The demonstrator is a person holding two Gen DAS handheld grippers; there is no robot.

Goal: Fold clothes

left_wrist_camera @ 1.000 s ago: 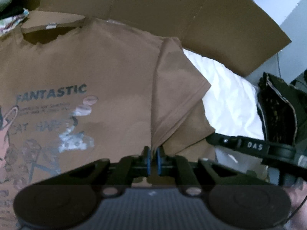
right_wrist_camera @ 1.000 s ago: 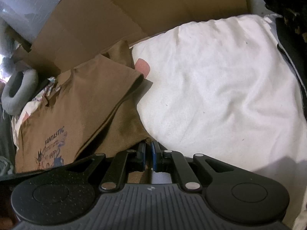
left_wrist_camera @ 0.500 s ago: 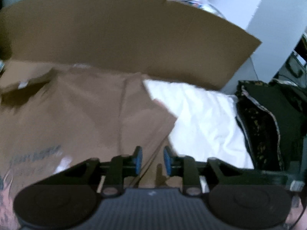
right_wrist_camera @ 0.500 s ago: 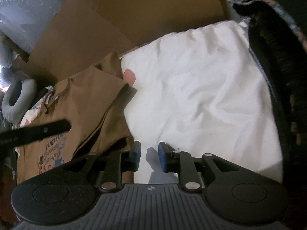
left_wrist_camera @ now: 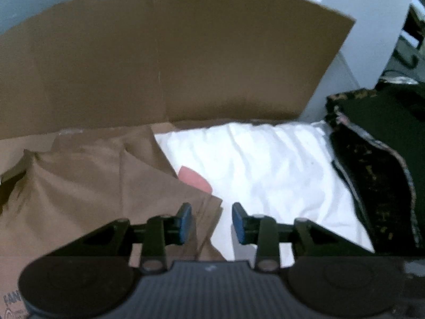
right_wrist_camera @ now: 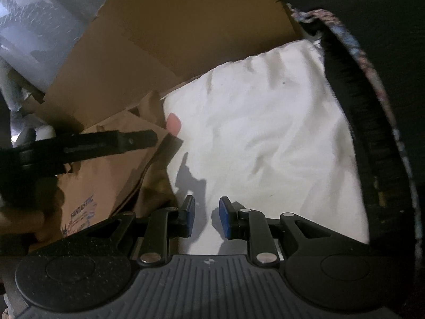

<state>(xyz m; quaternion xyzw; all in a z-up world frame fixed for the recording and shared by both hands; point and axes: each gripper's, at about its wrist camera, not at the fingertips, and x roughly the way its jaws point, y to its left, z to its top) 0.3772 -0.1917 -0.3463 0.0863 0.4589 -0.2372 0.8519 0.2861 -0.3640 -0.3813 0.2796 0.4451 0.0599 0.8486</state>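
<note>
A brown printed T-shirt (left_wrist_camera: 79, 191) lies flat on the left, its right sleeve and side folded inward over the body. My left gripper (left_wrist_camera: 211, 223) is open just above the folded edge of the shirt, with nothing between its blue pads. In the right wrist view the same T-shirt (right_wrist_camera: 111, 183) shows its "FANTASTIC" print at the lower left. My right gripper (right_wrist_camera: 206, 218) is open over the white sheet (right_wrist_camera: 265, 133), just right of the shirt's edge. The left gripper's black body (right_wrist_camera: 79, 146) crosses above the shirt in that view.
A cardboard sheet (left_wrist_camera: 159, 61) stands behind the shirt and sheet. A dark patterned cloth (left_wrist_camera: 377, 164) is piled at the right, also the dark cloth (right_wrist_camera: 372, 79). A small pink patch (left_wrist_camera: 194, 178) shows on the white sheet (left_wrist_camera: 265, 164) beside the shirt's fold.
Both grippers were shut on the shirt's edge a second ago. They have opened, let the fabric go and lifted back; the folded side now rests on the shirt.
</note>
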